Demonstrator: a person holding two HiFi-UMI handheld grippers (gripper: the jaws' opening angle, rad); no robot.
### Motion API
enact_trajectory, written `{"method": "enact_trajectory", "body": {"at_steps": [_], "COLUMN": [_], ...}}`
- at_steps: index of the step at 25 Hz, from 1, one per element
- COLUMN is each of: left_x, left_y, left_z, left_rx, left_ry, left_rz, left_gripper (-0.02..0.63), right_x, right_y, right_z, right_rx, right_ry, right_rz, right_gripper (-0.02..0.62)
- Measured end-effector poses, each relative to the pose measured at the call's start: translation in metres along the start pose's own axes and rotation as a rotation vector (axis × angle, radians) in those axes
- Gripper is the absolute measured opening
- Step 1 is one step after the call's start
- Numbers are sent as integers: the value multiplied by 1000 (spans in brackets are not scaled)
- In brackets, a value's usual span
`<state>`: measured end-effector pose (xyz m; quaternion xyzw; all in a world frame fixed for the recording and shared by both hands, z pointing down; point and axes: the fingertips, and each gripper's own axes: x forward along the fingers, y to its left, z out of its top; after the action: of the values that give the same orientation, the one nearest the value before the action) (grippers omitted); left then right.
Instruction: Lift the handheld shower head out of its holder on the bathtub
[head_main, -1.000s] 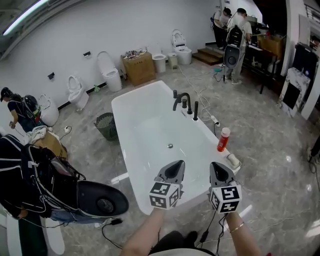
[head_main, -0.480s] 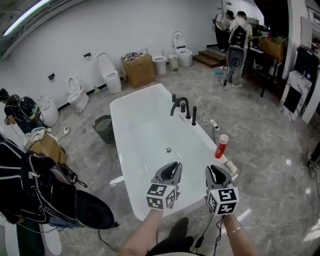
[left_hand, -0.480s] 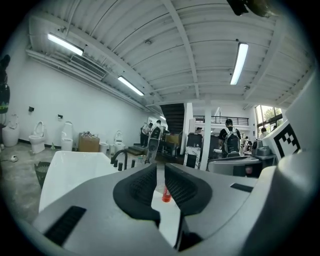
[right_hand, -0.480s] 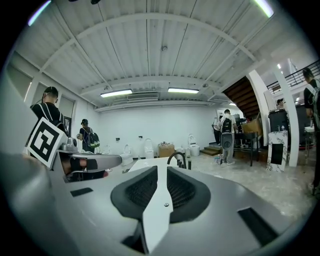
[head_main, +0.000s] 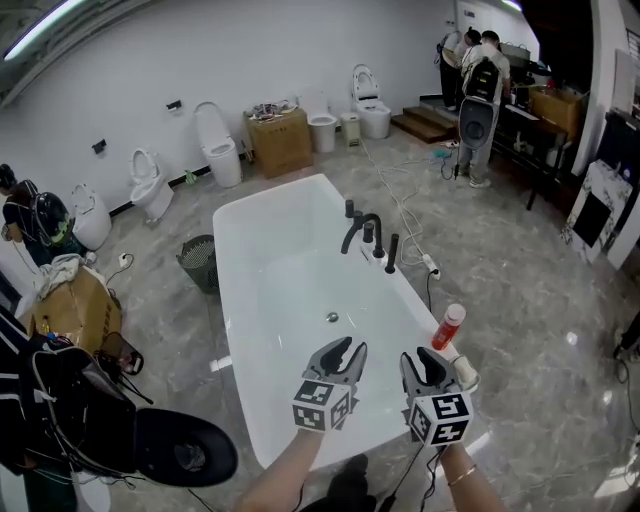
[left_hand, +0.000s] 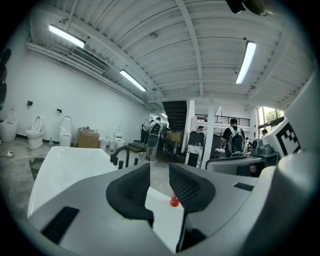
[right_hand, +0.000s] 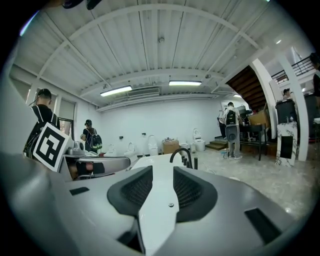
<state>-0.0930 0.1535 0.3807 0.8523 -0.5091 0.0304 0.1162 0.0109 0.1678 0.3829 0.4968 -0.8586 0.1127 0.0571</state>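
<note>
Grey marble floor (head_main: 520, 280), showroom. White freestanding bathtub (head_main: 270, 192) in the middle, running away from the camera, with nothing lying in it. White toilets (head_main: 218, 145) line the far wall, and a cardboard box (head_main: 278, 140) sits among them. People with backpacks (head_main: 480, 80) stand at far right by the steps. Dark mesh waste basket (head_main: 198, 262) is on the floor just beside the tub's left side.

Both grippers hang over the near end of the tub, side by side and apart from each other, pointing along it toward the taps. Left gripper (head_main: 345, 348): its jaws have just been opening and stand part way apart. Nothing is between the pads (left_hand: 131, 187); only the tub rim and the distant bottle show through the gap. Right gripper (head_main: 424, 358): its jaws have also just been opening and stand wide apart, holding nothing. Only the tub's inside shows between its pads (right_hand: 187, 187).

Black curved spout (head_main: 358, 228) rises from the tub's right rim about halfway along. Handheld shower head (head_main: 392, 252) is a slim black stick standing upright in its holder on that same rim, just beside the spout on the near side. It is well apart from both grippers and untouched. Red bottle (head_main: 448, 327) stands on the right rim nearer the camera, close to the right gripper but not touching it.
</note>
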Motion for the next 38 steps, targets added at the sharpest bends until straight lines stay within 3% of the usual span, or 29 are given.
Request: {"method": "enact_trajectory", "body": {"at_steps": [5,16,27,38], "left_x": [53,144,212,298], "left_y": [31,130,158,172], "left_z": [11,30,31,20], "left_rx": [-11,-23,-14,1], "left_ry": [7,13,35,64], "left_rz": [-5,-45,-60,-53], "left_gripper": [126,138,138,144], "right_x": [54,183,226,260], "right_y": [-27,-40,-63,-122], "right_z": [14,32,49,60], "right_rx": [2,7,-10,22], "right_ry": [15,25,-12,-24], "right_rz": [-9,-58,-68,-64], "right_gripper": [135,143,123,109]}}
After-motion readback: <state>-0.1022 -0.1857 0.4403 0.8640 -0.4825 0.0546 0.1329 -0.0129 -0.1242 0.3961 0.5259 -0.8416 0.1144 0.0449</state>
